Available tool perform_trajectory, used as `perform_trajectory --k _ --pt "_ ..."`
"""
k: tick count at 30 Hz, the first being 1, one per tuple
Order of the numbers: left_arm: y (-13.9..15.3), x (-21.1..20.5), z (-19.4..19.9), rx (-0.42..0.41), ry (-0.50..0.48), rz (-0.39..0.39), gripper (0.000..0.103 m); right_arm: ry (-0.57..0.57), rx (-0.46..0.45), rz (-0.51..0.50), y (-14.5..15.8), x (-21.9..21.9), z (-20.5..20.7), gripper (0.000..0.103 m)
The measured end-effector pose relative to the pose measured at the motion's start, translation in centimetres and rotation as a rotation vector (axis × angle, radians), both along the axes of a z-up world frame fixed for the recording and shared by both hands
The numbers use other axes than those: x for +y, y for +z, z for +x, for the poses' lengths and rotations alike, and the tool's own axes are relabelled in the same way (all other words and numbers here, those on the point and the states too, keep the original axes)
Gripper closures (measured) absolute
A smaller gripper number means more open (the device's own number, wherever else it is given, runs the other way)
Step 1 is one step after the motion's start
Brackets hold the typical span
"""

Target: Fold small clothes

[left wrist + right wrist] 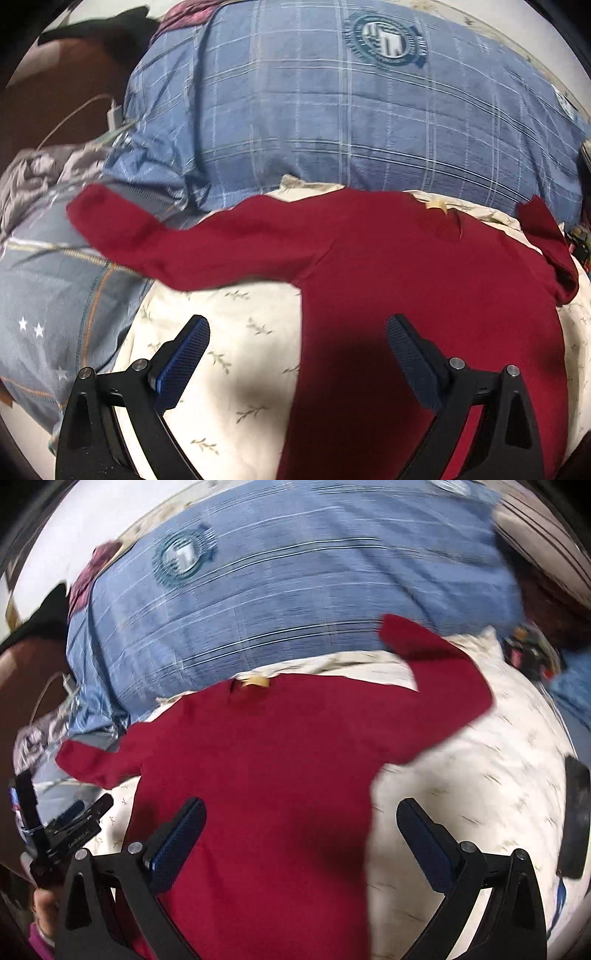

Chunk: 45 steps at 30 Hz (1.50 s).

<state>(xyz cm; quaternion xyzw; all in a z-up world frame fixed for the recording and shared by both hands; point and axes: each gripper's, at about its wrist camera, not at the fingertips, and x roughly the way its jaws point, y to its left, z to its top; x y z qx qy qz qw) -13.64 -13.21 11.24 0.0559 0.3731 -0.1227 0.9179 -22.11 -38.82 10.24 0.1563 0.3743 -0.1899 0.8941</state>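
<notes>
A small dark red long-sleeved top (pixel 424 266) lies spread flat on a cream leaf-print sheet (pixel 229 369), neck at the far side with a yellow tag. Its left sleeve (pixel 177 240) stretches out left; its right sleeve (pixel 443 672) bends up toward the far right. My left gripper (pixel 297 332) is open and empty above the top's left side edge. My right gripper (pixel 301 816) is open and empty above the top's right side edge. The left gripper also shows in the right wrist view (pixel 86 808) at the left.
A big blue plaid duvet (pixel 332 122) with a round crest lies behind the top. Grey crumpled cloth (pixel 40 173) and a blue star-print cover (pixel 48 295) lie at the left. A charger with cable (pixel 112 112) sits far left. A dark phone (pixel 574 812) lies on the sheet at the right.
</notes>
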Motion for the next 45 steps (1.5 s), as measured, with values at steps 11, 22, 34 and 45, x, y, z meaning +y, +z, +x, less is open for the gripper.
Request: perform_trajectory --k 11,22,34,45 --pt "-0.5 -1.8 1.6 0.028 -0.027 0.004 0.006 0.033 0.049 -0.182 -2.1 5.0 6.2 0.0" --pt "-1.4 -2.5 2.6 0.04 -0.007 0.018 0.006 -0.019 0.025 -0.068 -3.4 4.6 6.2 0.0" --pt "-2.2 -2.4 2.8 0.056 -0.009 0.002 0.006 -0.042 0.072 -0.103 -4.6 4.2 6.8 0.0" --pt "-2.6 -2.3 3.4 0.071 0.0 -0.005 0.006 -0.041 0.105 -0.126 -5.2 4.2 7.3 0.0"
